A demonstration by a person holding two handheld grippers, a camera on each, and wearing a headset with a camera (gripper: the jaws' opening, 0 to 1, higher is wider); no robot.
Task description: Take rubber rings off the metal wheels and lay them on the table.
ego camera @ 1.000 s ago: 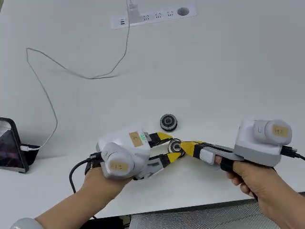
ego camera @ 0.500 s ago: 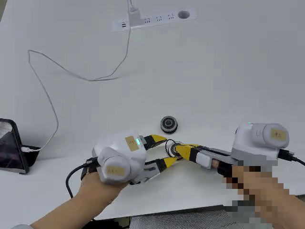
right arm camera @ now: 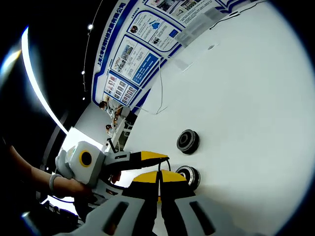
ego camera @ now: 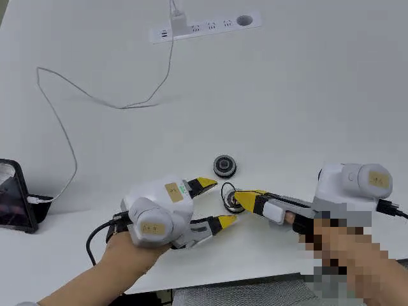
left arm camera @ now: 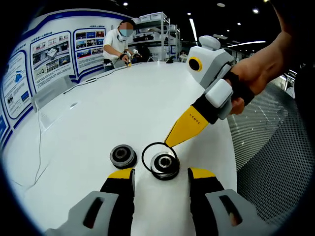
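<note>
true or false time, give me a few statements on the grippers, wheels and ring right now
1. The left gripper has its fingers shut on the nearer silver metal wheel. False: the fingers are open, and the wheel sits on the white table ahead of them.
2. The right gripper pinches the thin black rubber ring. True.
3. The second metal wheel lies apart from both grippers. True.
4. The white power strip lies at the table's near edge. False: it lies at the far side.

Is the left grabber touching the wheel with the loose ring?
Apart. In the left gripper view, bare white table shows between each open jaw of the left gripper and the wheel just ahead.
</note>
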